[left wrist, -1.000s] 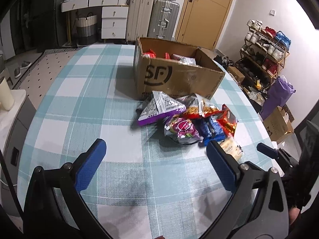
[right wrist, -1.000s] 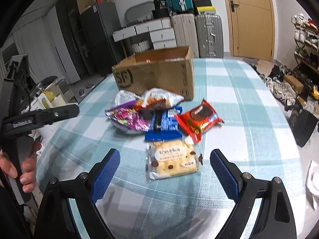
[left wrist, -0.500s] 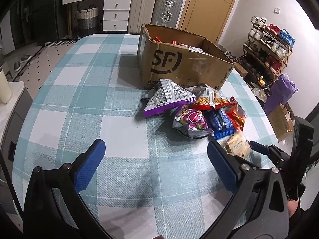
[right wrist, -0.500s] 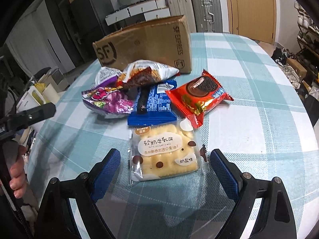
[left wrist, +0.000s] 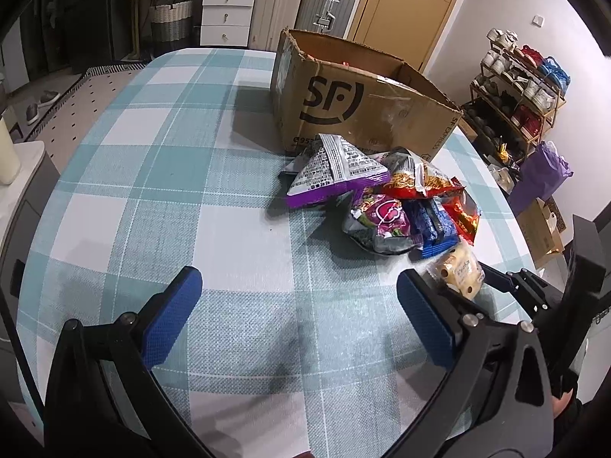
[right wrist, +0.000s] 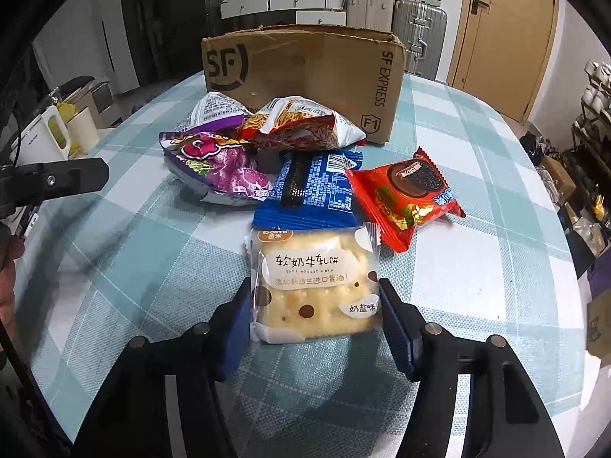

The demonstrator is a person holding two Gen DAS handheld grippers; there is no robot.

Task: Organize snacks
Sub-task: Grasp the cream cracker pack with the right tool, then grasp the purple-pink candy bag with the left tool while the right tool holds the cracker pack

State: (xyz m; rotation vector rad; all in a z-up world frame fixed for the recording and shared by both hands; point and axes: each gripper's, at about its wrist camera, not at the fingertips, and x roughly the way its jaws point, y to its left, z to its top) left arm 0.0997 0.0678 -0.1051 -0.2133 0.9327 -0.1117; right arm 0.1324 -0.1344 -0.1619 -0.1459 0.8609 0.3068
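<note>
A pile of snack packs lies on the checked tablecloth in front of a brown SF cardboard box (right wrist: 305, 76). The nearest is a clear pack of pale nougat biscuits (right wrist: 313, 286). My right gripper (right wrist: 315, 328) has its blue pads pressed against both sides of that pack, which rests on the table. Behind it lie a blue pack (right wrist: 317, 194), a red cookie pack (right wrist: 408, 194), a purple pack (right wrist: 217, 168) and a noodle pack (right wrist: 301, 126). My left gripper (left wrist: 301, 313) is open and empty over the cloth, left of the pile (left wrist: 382, 206). The box (left wrist: 362, 107) stands behind it.
The round table edge (right wrist: 573, 252) curves close on the right. A shoe rack (left wrist: 523, 87) and a purple bag (left wrist: 542, 175) stand beyond the table. Suitcases and white drawers (left wrist: 225, 11) line the far wall. A white cabinet (left wrist: 23, 175) stands at the left.
My right gripper moved forward to the biscuit pack and its jaws closed in from wide open onto the pack's sides. My left gripper moved slightly closer to the pile and stays open.
</note>
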